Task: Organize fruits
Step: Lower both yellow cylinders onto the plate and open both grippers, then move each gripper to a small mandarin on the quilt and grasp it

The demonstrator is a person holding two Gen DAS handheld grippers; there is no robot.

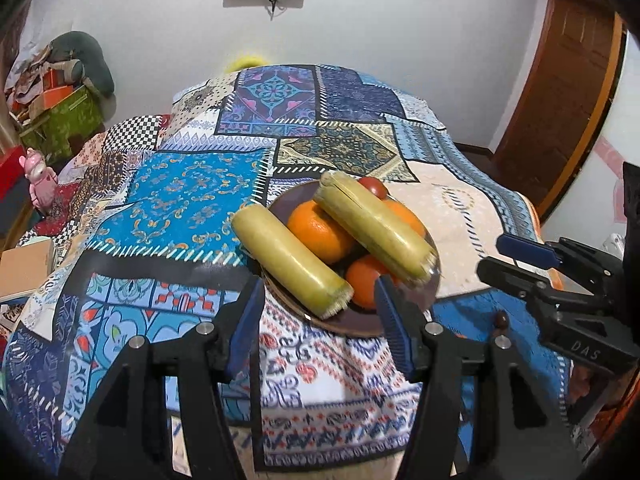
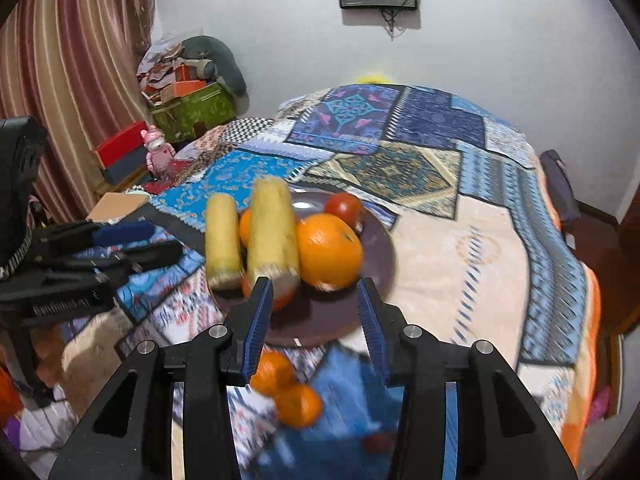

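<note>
A dark plate (image 1: 436, 280) on the patchwork cloth holds two yellow-green stalk pieces (image 1: 290, 256) (image 1: 374, 228), oranges (image 1: 318, 232) and a tomato (image 1: 374, 186). My left gripper (image 1: 320, 304) hovers open just before the plate's near edge, nothing between its pads. My right gripper (image 1: 520, 256) shows at the right. In the right wrist view the plate (image 2: 376, 252) carries the stalk pieces (image 2: 222, 236) (image 2: 274, 232), a big orange (image 2: 328, 248) and the tomato (image 2: 344, 206). My right gripper (image 2: 316, 292) is open and empty above the near rim. Two small oranges (image 2: 288, 388) lie on the cloth below it.
The patchwork cloth (image 1: 192, 192) covers the whole table. A small dark red fruit (image 1: 502, 319) lies on it near the right gripper. My left gripper (image 2: 120, 248) sits at the left. Boxes (image 2: 188, 112) and a pink figurine (image 2: 158, 152) stand beyond the table's left side.
</note>
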